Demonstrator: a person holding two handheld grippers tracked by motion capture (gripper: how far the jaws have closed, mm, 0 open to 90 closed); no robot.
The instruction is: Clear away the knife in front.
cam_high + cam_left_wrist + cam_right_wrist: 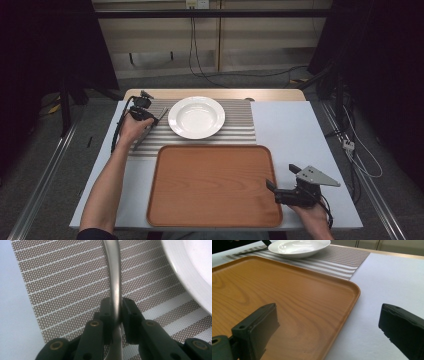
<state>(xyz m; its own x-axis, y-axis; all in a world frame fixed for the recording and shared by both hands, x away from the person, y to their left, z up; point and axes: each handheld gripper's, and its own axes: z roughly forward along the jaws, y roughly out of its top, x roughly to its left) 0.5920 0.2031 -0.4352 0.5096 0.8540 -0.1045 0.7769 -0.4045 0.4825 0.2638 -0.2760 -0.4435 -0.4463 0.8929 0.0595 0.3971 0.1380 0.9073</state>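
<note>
While the left gripper (116, 312) is closed tightly on the metal handle (115, 277) of a piece of cutlery, the two black jaws press on the handle from both sides in the left gripper view. Which kind of cutlery it is I cannot tell, because the end is outside the picture. In the high view this gripper (145, 116) is above the left part of the striped placemat (240, 127), and the thin utensil lies slanted beside the person's left hand (131, 127), a little to the left of the white deep plate (196, 117). The plate stands on the placemat, behind the wooden tray (212, 187). The right gripper (327, 327) is released, with its jaws wide apart and nothing between them; one jaw is over the tray's right edge, the other over the white table surface (387, 277). The person's right hand (315, 215) holds it at the near right corner.
</note>
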